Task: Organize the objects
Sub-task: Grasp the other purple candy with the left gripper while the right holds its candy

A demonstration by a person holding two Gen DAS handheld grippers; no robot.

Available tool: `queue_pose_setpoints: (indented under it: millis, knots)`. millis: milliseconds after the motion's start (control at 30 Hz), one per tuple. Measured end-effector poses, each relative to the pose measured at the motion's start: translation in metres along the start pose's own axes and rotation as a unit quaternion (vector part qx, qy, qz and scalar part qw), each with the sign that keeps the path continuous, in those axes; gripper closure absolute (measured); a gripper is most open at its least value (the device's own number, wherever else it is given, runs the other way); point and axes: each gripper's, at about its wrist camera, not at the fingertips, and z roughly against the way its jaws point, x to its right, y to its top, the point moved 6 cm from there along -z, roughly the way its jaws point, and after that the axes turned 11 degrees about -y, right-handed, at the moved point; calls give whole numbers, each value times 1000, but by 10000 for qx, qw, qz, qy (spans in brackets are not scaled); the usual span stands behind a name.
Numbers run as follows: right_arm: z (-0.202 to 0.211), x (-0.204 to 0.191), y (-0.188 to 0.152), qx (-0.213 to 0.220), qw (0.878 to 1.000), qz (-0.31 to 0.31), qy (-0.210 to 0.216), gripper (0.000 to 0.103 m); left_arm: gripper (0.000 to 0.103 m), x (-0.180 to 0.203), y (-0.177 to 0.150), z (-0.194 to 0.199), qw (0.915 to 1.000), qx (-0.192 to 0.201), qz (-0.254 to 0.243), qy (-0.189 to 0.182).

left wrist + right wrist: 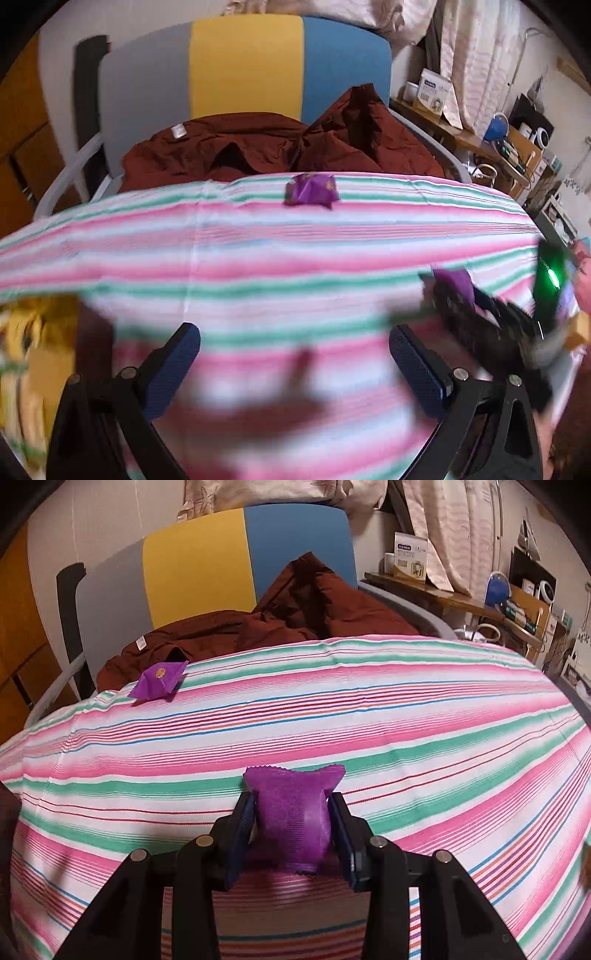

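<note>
Right gripper clamped on purple packet, left gripper agape over blurred, perhaps shadowed, striped cloth.

- Striped cloth over the table: woven fabric, matt, fine-ribbed.
- Near purple packet: matt wrapper, crimped w/ zigzag-cut ends.
- Far-left purple packet: same wrapper, slight sheen.
- Right gripper: black matt plastic, blue textured pads, shiny metal pins.
- Brown garment far side: soft crumpled cloth.
</note>
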Motion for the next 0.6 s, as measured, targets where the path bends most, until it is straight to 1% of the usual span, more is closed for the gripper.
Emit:
queue_pose_setpoints:
  millis: [167, 300, 433, 533, 600]
  knots:
    - [1, -3, -1, 103, 9997, 112, -175, 62, 0, 0, 47, -51, 10000, 17, 0, -72]
    - [1, -3, -1, 131, 9996, 139, -224, 62, 0, 2, 80, -86, 9997, 129, -173, -119]
    - [0, -2, -1, 137, 9996, 88, -212, 62, 0, -2, 105, -108, 9995, 270, -114, -95]
    - [0, 0, 0, 160, 9996, 37, -240, 62, 0, -7, 119, -125, 9996, 270, -60, -13]
    - [0, 1, -1, 170, 9996, 13, -240, 62, 0, -7, 124, -133, 9996, 262, -107, 15]
